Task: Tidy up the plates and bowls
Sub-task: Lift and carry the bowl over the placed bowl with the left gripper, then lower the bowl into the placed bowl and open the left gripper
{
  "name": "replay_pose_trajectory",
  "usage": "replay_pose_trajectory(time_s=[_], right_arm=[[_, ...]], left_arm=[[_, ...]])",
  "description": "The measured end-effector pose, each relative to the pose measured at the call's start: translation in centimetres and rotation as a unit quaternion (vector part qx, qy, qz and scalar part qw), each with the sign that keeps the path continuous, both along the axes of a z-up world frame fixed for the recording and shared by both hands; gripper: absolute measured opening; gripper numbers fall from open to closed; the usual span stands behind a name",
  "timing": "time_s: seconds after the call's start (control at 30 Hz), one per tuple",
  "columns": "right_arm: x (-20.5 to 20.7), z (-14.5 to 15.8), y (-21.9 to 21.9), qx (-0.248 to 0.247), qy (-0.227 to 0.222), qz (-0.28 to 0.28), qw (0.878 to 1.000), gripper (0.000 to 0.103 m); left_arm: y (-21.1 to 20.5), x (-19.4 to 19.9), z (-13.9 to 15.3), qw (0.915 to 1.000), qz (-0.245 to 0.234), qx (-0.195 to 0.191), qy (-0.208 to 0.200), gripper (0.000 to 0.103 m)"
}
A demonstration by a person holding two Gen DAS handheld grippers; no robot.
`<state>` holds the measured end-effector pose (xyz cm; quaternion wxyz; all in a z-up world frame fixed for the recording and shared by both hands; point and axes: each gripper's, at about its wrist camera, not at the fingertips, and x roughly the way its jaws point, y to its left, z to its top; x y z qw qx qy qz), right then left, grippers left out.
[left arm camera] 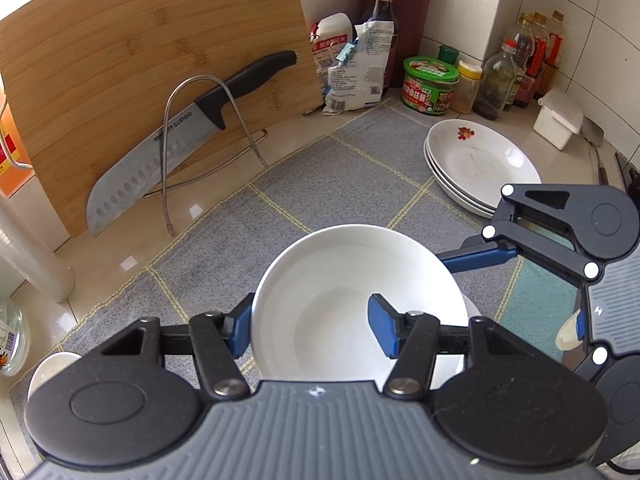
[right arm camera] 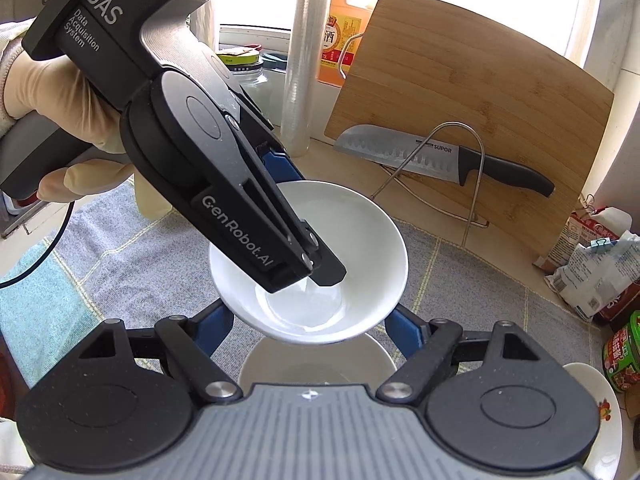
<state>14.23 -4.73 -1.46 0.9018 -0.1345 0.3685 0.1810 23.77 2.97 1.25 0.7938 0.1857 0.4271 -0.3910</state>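
The left gripper (left arm camera: pixel 310 330) pinches the wall of a white bowl (left arm camera: pixel 352 280): one blue finger sits outside the rim on the left, the other inside the bowl, so the rim is clamped between them. In the right wrist view this gripper (right arm camera: pixel 316 272) reaches down from the upper left into the same bowl (right arm camera: pixel 360 248), which hangs tilted above the cloth, and a gloved hand (right arm camera: pixel 52 92) grips its handle.

The right gripper (right arm camera: pixel 308 334) holds a second white bowl (right arm camera: pixel 376 360), lower down and partly hidden under the first. Its blue fingers (right arm camera: pixel 404 330) stand on either side of that bowl's rim; whether they press on it cannot be told, as the upper bowl covers the contact. From the left wrist view the right gripper's body (left arm camera: pixel 568 232) shows at the right edge.

Both bowls are over a grey checked dish cloth (left arm camera: pixel 340 176) spread on the counter. A stack of white plates (left arm camera: pixel 480 160) with a small flower print lies on the cloth's far right. Behind, a bamboo cutting board (left arm camera: pixel 140 60) leans against the wall, with a Supor knife (left arm camera: pixel 180 136) resting in a wire rack (left arm camera: pixel 208 120) before it. Sauce bottles (left arm camera: pixel 532 56), a green-lidded jar (left arm camera: pixel 430 86) and seasoning bags (left arm camera: pixel 356 72) crowd the corner.
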Motion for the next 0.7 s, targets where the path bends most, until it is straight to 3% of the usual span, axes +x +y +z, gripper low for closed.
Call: replay_pose_trajectory(time_s=[0.7], right_arm=[[-2.9, -0.9, -3.4, 0.006, 0.022, -0.032, 0.999, 0.086]], left_arm=[[-3.2, -2.4, -1.4, 0.9992, -0.029, -0.006, 0.026, 0.057]])
